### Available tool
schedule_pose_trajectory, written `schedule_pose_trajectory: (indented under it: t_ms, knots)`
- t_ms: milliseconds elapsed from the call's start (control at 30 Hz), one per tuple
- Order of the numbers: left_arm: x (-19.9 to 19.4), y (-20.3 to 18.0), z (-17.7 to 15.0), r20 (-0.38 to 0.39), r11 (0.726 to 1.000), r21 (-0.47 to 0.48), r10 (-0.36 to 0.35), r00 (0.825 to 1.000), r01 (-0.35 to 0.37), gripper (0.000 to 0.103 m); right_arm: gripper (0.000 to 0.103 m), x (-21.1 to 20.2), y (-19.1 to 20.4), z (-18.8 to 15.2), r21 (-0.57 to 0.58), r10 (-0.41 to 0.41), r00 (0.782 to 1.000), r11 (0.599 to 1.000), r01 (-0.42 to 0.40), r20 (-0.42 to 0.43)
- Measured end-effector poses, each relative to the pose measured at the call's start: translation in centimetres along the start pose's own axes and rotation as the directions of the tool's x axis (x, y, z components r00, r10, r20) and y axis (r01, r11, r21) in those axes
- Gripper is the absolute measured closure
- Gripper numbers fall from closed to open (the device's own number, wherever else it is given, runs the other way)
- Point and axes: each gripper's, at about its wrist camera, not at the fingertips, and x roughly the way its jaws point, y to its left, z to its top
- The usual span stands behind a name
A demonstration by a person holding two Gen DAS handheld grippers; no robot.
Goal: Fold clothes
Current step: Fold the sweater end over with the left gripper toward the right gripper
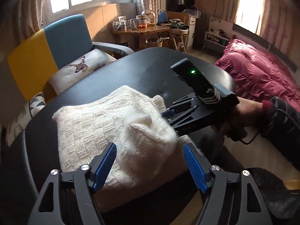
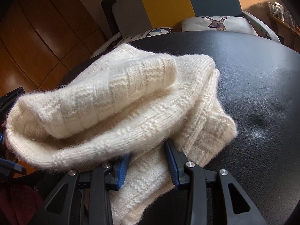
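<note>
Cream sweater [image 2: 120, 101] sits bunched on the black surface [image 2: 253, 93]; both grippers, left [image 1: 148, 166] and right [image 2: 148, 161], have fingers spread wide around it.

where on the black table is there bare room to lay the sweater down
Bare patches on the black table: its far part toward the sofa, and right of the sweater. The near edge is crowded by sweater and both hand-held grippers.

One sweater [image 1: 105, 120], perhaps two claws
</note>
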Motion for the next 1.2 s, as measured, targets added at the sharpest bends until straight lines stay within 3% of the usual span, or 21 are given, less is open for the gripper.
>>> schedule_pose_trajectory:
  t_ms: [67, 100, 133, 200, 267, 333, 400, 467, 533, 600, 700, 767, 833, 967, 1067, 1200]
  knots:
    - [1.6, 0.4, 0.1, -0.010, 0.999, -0.019, 0.033, 0.999, -0.033, 0.032, 0.065, 0.4, 0.1, 0.2, 0.004, 0.000, 1.000, 1.000, 0.000, 0.002]
    - [2.5, 1.0, 0.1, -0.031, 0.998, -0.059, 0.016, 0.999, -0.018, 0.060, 0.065, 0.4, 0.1, 0.2, 0.007, 0.001, 1.000, 1.000, -0.001, 0.003]
    - [3.4, 1.6, 0.1, -0.051, 0.995, -0.099, -0.002, 0.999, -0.004, 0.076, 0.065, 0.5, 0.0, 0.3, 0.008, 0.003, 1.000, 1.000, -0.003, 0.003]
    - [4.1, 3.3, -0.2, -0.038, 0.978, -0.204, -0.057, 0.998, 0.048, 0.086, 0.065, 0.7, 0.0, 0.3, 0.008, 0.006, 1.000, 1.000, -0.006, 0.002]
    - [3.7, 4.8, -0.2, 0.008, 0.951, -0.284, -0.126, 0.992, 0.123, 0.087, 0.065, 0.9, 0.0, 0.3, 0.005, 0.008, 1.000, 1.000, -0.008, 0.004]
    - [2.4, 6.0, -0.2, 0.092, 0.904, -0.355, -0.221, 0.971, 0.240, 0.088, 0.065, 0.8, -0.1, 0.2, 0.007, 0.014, 1.000, 1.000, -0.014, 0.010]
    - [0.6, 7.1, 0.2, 0.210, 0.825, -0.384, -0.359, 0.909, 0.415, 0.088, 0.065, 0.6, -0.2, 0.0, 0.016, 0.024, 1.000, 1.000, -0.024, 0.018]
    - [-0.4, 6.5, 0.8, 0.243, 0.815, -0.311, -0.430, 0.870, 0.489, 0.088, 0.065, 0.5, -0.4, -0.2, 0.026, 0.036, 0.999, 0.999, -0.037, 0.031]
    - [0.8, 4.9, 1.0, 0.184, 0.820, -0.254, -0.480, 0.858, 0.513, 0.088, 0.065, 0.4, -0.5, -0.4, 0.037, 0.047, 0.998, 0.998, -0.049, 0.041]
    - [3.1, 3.2, 0.7, 0.102, 0.835, -0.233, -0.488, 0.867, 0.498, 0.088, 0.065, 0.4, -0.6, -0.6, 0.051, 0.056, 0.997, 0.997, -0.058, 0.048]
    - [5.1, 4.1, 0.3, 0.142, 0.781, -0.333, -0.513, 0.847, 0.529, 0.088, 0.070, 0.2, -1.0, -0.8, 0.068, 0.055, 0.997, 0.996, -0.059, 0.056]
    - [5.0, 4.8, 0.1, 0.171, 0.768, -0.380, -0.490, 0.855, 0.516, 0.088, 0.070, 0.1, -1.3, -0.9, 0.092, 0.078, 0.995, 0.992, -0.084, 0.069]
    - [4.3, 4.4, -0.1, 0.172, 0.804, -0.372, -0.432, 0.885, 0.464, 0.086, 0.070, -0.2, -1.3, -0.9, 0.085, 0.081, 0.994, 0.993, -0.087, 0.072]
    - [3.9, 2.5, -0.5, 0.146, 0.860, -0.313, -0.377, 0.915, 0.404, 0.076, 0.070, -1.6, -1.7, -0.8, 0.084, 0.074, 0.995, 0.993, -0.079, 0.060]
    - [4.3, 1.4, -0.7, 0.139, 0.874, -0.297, -0.358, 0.923, 0.384, 0.068, 0.069, -3.4, -1.7, -1.4, 0.072, 0.029, 0.999, 0.997, -0.032, 0.043]
    - [4.3, 0.3, -0.9, 0.146, 0.890, -0.270, -0.339, 0.930, 0.367, 0.054, 0.067, -5.9, -3.6, -2.3, 0.191, 0.077, 0.995, 0.978, -0.087, 0.058]
